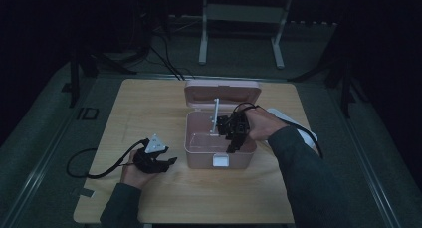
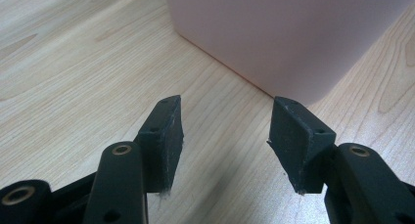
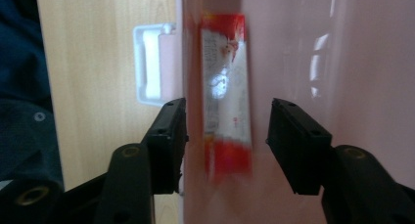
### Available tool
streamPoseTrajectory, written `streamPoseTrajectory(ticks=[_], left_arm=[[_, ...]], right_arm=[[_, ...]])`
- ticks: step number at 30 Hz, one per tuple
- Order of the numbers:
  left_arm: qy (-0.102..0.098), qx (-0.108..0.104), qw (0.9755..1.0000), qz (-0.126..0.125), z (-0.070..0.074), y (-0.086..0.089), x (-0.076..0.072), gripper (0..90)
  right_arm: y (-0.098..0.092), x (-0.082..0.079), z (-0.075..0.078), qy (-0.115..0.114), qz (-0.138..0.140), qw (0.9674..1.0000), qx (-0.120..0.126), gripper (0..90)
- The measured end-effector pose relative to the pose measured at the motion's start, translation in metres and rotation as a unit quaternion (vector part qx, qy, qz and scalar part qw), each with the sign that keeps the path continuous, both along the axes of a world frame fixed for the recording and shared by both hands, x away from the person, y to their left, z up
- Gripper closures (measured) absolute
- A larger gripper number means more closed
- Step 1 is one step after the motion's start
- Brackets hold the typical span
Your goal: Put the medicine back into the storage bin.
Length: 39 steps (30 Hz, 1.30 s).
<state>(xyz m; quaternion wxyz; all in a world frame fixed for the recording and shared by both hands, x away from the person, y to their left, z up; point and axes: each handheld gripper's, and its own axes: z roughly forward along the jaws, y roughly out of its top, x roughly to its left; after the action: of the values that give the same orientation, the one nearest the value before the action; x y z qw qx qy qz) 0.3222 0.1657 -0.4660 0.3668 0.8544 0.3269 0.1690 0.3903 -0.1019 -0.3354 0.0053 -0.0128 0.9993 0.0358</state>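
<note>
Over the open pink box [image 1: 219,153] the right gripper [image 1: 233,147] hangs with its nose pointing down inside, the person's right hand [image 1: 261,124] wrapped around its body at the box's right rim. Through that gripper's own camera the jaws stand well apart, and between them, clear of both pads, lies a red-and-white sachet [image 3: 226,94] on the pink floor of the box; its picture is blurred, so the print cannot be read. The left pad sits right over the box's front wall, with the white latch [image 3: 149,65] just beyond it on the outside and the wooden table [image 3: 98,48] past that. From the high view, the box's lid [image 1: 222,92] stands open toward the far side, and the white latch [image 1: 220,161] shows on the near wall. Away to the left, the left gripper [image 1: 170,162] rests low over the table [image 1: 149,103] in the person's left hand [image 1: 133,172], its cable looping off toward the table's left edge. Its jaws are apart too, nothing between them but bare wood, and they point at the pink box's [image 2: 288,33] outer wall, which rises just beyond the tips without touching them.
</note>
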Motion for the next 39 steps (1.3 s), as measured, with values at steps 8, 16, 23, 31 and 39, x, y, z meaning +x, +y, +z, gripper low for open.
streamPoseTrajectory(ticks=[8,16,23,31,39], left_arm=[[0.0,0.0,1.0,0.0,0.0,0.0,0.0,45.8],[0.001,0.0,1.0,0.001,0.0,0.0,0.0,45.8],[0.001,0.0,1.0,0.001,0.0,0.0,0.0,45.8],[0.0,-0.001,1.0,0.001,-0.001,0.0,0.0,45.8],[0.0,-0.001,1.0,0.002,-0.001,0.0,0.001,45.8]], right_arm=[[-0.008,-0.001,0.008,-0.015,-0.007,0.9997,0.019,50.3],[-0.025,-0.001,0.023,-0.034,-0.022,0.9985,0.036,51.3],[-0.05,0.001,0.034,-0.048,-0.047,0.9965,0.049,51.7],[-0.079,0.005,0.036,-0.057,-0.082,0.9933,0.06,52.8],[-0.103,0.012,0.032,-0.064,-0.113,0.9896,0.061,53.5]])
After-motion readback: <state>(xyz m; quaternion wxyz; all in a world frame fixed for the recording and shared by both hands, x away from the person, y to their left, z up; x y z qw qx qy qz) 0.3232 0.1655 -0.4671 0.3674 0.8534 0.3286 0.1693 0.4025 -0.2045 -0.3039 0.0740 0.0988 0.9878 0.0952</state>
